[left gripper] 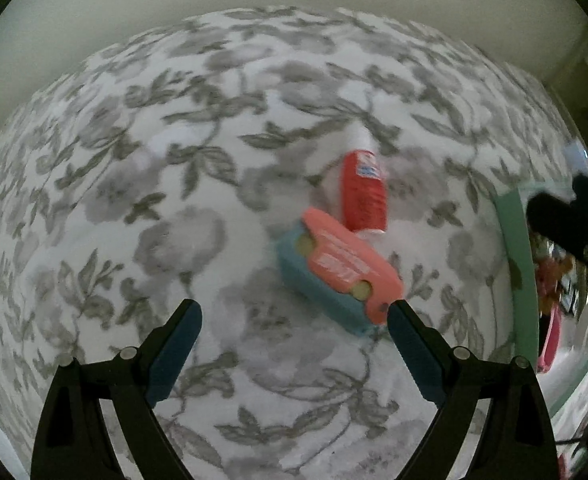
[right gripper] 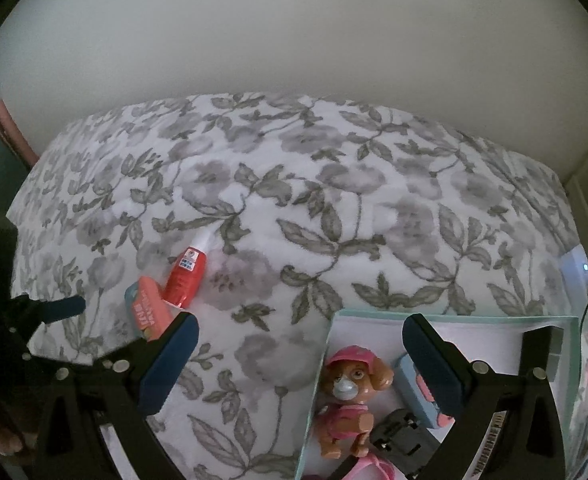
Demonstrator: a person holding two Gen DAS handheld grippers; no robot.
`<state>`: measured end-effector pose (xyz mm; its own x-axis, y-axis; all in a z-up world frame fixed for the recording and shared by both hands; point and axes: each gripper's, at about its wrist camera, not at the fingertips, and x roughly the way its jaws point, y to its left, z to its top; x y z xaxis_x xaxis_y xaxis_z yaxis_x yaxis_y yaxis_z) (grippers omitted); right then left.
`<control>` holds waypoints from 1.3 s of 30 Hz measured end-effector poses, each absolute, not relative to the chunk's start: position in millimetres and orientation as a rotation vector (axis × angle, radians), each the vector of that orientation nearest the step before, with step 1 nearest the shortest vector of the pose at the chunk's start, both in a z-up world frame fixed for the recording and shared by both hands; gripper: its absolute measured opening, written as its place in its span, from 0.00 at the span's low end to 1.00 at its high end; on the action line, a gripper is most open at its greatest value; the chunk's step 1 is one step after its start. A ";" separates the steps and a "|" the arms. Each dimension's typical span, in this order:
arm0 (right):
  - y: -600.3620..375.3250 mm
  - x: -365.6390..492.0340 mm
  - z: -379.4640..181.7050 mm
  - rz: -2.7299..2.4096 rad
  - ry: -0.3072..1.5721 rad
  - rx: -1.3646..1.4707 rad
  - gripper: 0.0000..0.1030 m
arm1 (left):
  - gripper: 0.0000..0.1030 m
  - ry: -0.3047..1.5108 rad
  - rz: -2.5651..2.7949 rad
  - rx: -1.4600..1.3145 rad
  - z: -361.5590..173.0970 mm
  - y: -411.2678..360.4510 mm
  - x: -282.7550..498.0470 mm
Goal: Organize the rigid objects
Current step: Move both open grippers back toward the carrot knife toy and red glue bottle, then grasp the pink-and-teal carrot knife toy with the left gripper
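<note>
On the flowered cloth lies a red tube (left gripper: 364, 192) with a white cap, seen again as the tube (right gripper: 184, 276) in the right wrist view. Touching its near end is a pink-and-blue box (left gripper: 334, 276), the same box (right gripper: 148, 312) at the left of the right wrist view. My left gripper (left gripper: 294, 311) is open just short of that box, whose near corner sits by the right fingertip. My right gripper (right gripper: 300, 324) is open over the left wall of a mint-rimmed tray (right gripper: 454, 317), holding nothing. A brown dog figure (right gripper: 354, 380) in pink lies in the tray.
The tray also holds a second blue-and-pink box (right gripper: 418, 392) and a black plastic part (right gripper: 402, 436). A white device (right gripper: 574, 268) with a blue light sits at the cloth's right edge. A pale wall stands behind the cloth. The tray's rim (left gripper: 514, 240) shows right of the left gripper.
</note>
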<state>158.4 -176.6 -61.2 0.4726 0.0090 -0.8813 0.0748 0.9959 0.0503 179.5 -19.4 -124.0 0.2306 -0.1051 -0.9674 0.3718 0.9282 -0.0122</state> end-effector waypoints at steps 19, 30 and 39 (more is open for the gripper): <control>-181.4 160.4 -71.6 -0.049 1.102 0.100 1.00 | 0.91 1.123 -0.321 0.382 -139.8 -42.1 194.5; -178.7 162.5 -74.1 -0.048 1.107 0.093 1.00 | 0.72 1.086 -0.372 0.396 -138.9 -45.6 189.9; -172.9 164.4 -73.6 -0.028 1.087 0.069 1.00 | 0.72 1.117 -0.344 0.324 -136.9 -31.9 198.6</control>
<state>164.4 -172.9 -73.6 0.4650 0.0112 -0.8852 0.0564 0.9975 0.0422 198.6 -31.9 -136.9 0.3969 -0.1052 -0.9118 0.4254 0.9014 0.0811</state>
